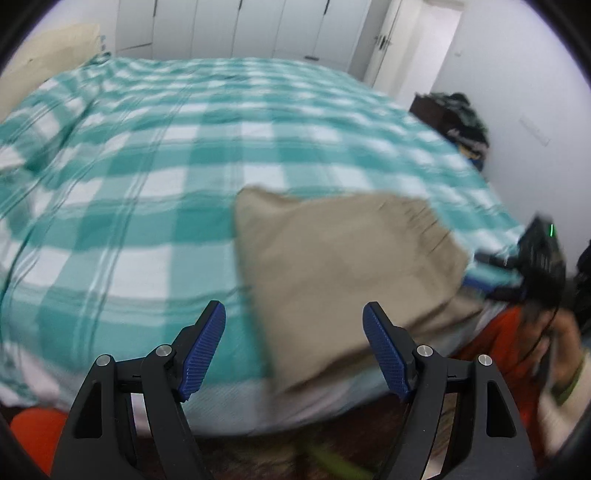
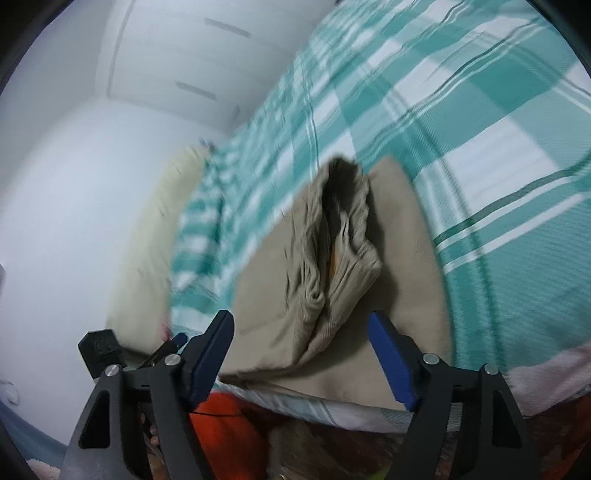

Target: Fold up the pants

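White wardrobe doors (image 1: 236,26) line the far wall behind a bed (image 1: 147,166) spread with a teal-and-white checked cover. Folded beige pants (image 1: 332,258) lie near the bed's near edge, the gathered waistband (image 2: 340,240) bunched on top of the stack. Left gripper (image 1: 294,349) hangs over that edge, jaws spread wide and holding nothing, the pants just ahead of its right finger. Right gripper (image 2: 301,360) faces the waistband, jaws likewise apart and empty. A cream pillow (image 2: 155,240) rests at the bed's head.
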A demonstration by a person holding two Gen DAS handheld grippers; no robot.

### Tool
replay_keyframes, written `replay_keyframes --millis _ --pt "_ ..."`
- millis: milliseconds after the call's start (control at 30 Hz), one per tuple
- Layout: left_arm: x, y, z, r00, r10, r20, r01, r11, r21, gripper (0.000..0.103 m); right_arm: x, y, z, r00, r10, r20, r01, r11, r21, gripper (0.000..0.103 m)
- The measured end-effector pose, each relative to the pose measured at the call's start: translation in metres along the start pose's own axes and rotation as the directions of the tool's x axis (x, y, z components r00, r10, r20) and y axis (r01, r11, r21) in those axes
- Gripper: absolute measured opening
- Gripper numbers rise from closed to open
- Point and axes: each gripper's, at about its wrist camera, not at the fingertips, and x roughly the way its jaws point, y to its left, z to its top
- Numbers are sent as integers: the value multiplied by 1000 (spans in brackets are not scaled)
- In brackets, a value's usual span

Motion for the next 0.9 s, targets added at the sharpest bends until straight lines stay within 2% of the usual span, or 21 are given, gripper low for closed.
replay_keyframes --millis 100,200,233,267,300,333,400,467,500,533,567,667,700,800,900 --pt "3 -1 -27 1000 16 -15 -16 998 53 78 26 8 3 996 -76 -54 76 997 -2 75" --pt "11 -19 -40 999 39 -26 -35 990 140 79 42 10 8 985 -163 -53 162 986 -21 75" --pt "12 -24 -42 999 46 -27 -41 986 164 79 44 9 10 984 -174 -47 173 985 -15 69" --pt "17 -32 -41 998 63 -19 -59 979 194 79 47 10 12 982 -187 -39 187 982 -9 42" --pt "19 -34 -40 997 81 -12 -77 976 204 79 47 10 15 978 -206 -35 206 978 -8 28" --pt "24 -37 -38 995 100 -8 -97 974 204 78 46 10 17 977 -213 -25 213 977 0 28" --pt "28 -32 -34 993 120 -18 -115 978 172 77 37 17 19 986 -166 7 166 986 26 27" --pt "35 -24 -31 991 128 -35 -123 984 132 71 27 30 20 993 -117 34 117 993 16 26" --pt "37 -21 -31 990 130 -45 -124 985 117 63 20 38 19 995 -88 46 88 996 13 26" --pt "40 -17 -32 989 134 -58 -128 986 106 49 14 46 19 997 -60 58 60 998 11 26" --pt "42 -14 -32 987 143 -72 -135 986 96 42 8 54 20 997 -25 71 24 1000 10 26" --pt "40 -6 -36 994 66 -82 -63 997 42 20 -6 63 23 994 52 100 -56 998 37 25" --pt "39 -9 -36 995 54 -83 -50 998 47 10 -8 64 25 992 70 101 -75 996 46 25" --pt "38 -19 -38 994 72 -84 -64 994 94 9 -10 59 22 992 85 92 -92 993 74 25" --pt "42 -29 -42 992 73 -101 -59 989 137 11 -17 28 12 993 30 117 -48 988 148 24"
